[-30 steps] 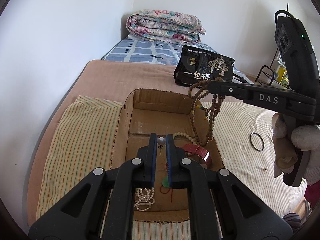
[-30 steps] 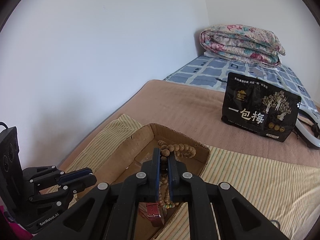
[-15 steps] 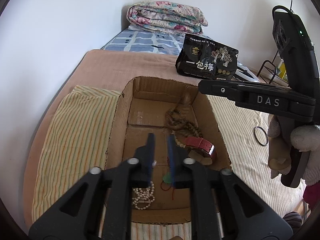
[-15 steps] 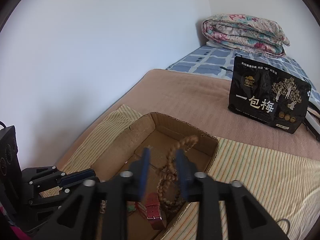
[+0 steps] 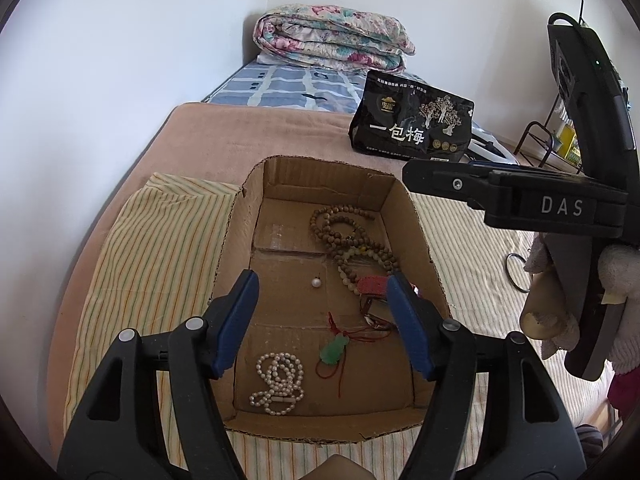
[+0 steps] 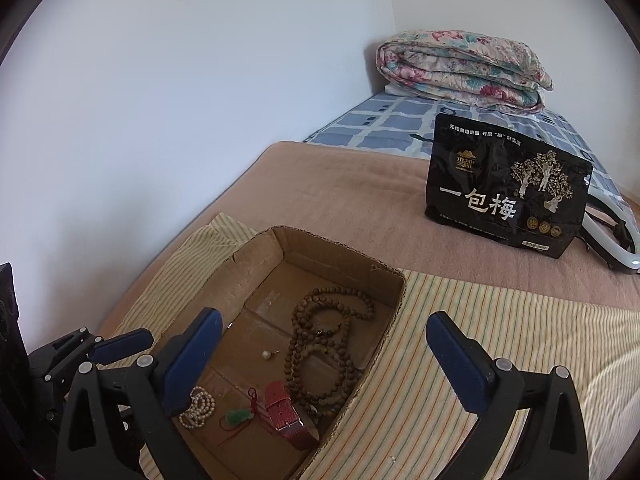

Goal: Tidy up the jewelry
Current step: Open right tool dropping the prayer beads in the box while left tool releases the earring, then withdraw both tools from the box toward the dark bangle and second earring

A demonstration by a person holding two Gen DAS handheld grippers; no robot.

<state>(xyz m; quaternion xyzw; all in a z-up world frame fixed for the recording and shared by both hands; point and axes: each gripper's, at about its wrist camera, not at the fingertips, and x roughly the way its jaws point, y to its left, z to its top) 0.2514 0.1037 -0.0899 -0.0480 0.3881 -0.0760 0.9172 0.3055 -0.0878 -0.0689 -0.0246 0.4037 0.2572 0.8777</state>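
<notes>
Striped cloth [image 5: 160, 248] covers our bed, with the cardboard box [image 5: 264, 184] at frame centre holding wooden beads [image 5: 340, 228], a loose pearl [image 5: 316, 282] and a pearl strand [image 5: 278, 380]. Our left gripper [image 5: 322, 322] and right gripper [image 6: 320, 360] are opening, nothing between their jaws.

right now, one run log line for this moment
left gripper: opening, empty | right gripper: opening, empty | brown beads, pearl earring: in box
</notes>
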